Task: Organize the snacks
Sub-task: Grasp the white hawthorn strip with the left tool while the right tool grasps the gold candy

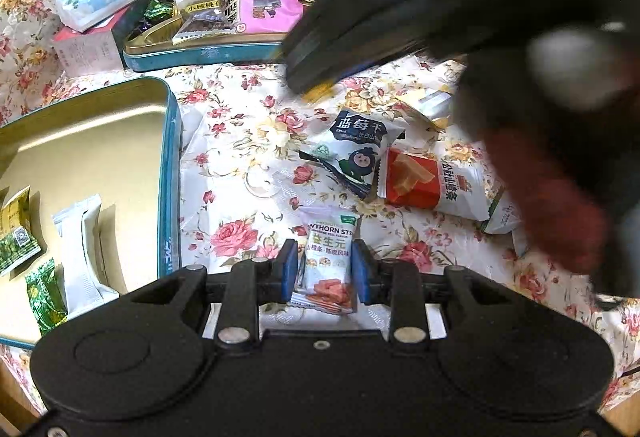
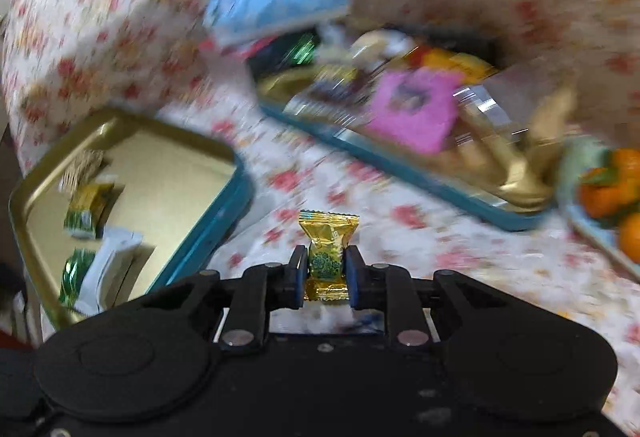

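Left wrist view: left gripper (image 1: 325, 269) clamps a hawthorn strip packet (image 1: 329, 266) at lower centre, open tin (image 1: 168, 173) at left of frame; right wrist view: right gripper (image 2: 325, 269) pinches a gold candy (image 2: 326, 257) at lower centre, same tin (image 2: 224, 221) lower left.

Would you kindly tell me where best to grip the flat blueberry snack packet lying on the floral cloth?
Pinch the white-and-navy blueberry packet across its narrow width at mid-body, coming from above. It lies flat and tilted, its lower right edge against the red-and-white packet, so its upper left side looks freer.
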Available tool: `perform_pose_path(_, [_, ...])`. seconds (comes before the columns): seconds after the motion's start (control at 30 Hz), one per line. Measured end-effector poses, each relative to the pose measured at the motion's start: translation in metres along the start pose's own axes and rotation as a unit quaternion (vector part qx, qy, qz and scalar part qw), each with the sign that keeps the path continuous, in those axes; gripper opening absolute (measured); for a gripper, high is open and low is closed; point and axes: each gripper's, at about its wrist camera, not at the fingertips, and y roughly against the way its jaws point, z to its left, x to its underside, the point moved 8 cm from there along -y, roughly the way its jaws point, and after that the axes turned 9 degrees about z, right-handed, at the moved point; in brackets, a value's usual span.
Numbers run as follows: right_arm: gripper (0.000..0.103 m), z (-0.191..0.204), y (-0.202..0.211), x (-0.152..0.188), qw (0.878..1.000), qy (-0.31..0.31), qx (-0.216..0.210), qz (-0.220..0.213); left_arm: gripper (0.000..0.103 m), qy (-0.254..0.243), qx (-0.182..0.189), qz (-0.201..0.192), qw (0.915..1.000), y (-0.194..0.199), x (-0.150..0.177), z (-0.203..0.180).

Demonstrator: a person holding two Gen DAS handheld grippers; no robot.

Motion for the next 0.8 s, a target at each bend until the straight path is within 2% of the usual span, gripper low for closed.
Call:
perform_pose_path(0.1, [0.022,-0.017,0.039,0.012,0.998,-0.042,0.021,-0.034,0.041,-0.006,-0.002,0.001,1.0,-0.001,0.0,-0.001])
perform_pose_path(0.23, [0.022,-0.032,0.082,0.056,0.992,-0.09,0.065,-0.054,0.041,-0.015,-0.005,0.002,0.9999,-0.002,0.0,-0.003])
perform_pose_path(0.43, [0.022,-0.039,0.096,0.137,0.974,-0.186,0.125,-0.016,0.041,-0.027,-0.006,0.006,0.9996,-0.001,0.0,-0.005])
perform_pose_path(0.47, [0.022,-0.038,0.099,0.145,0.971,-0.193,0.136,-0.021,0.041,-0.029,-0.005,0.007,0.9995,-0.001,0.0,-0.005])
perform_pose_path(0.63, [0.021,-0.028,0.105,0.163,0.962,-0.205,0.177,-0.023,0.041,-0.035,-0.003,0.017,0.9992,-0.001,-0.001,-0.005])
perform_pose_path(0.8, [0.021,-0.017,0.095,0.165,0.966,-0.174,0.193,-0.009,0.041,-0.044,-0.006,0.018,0.9988,-0.001,-0.001,-0.007])
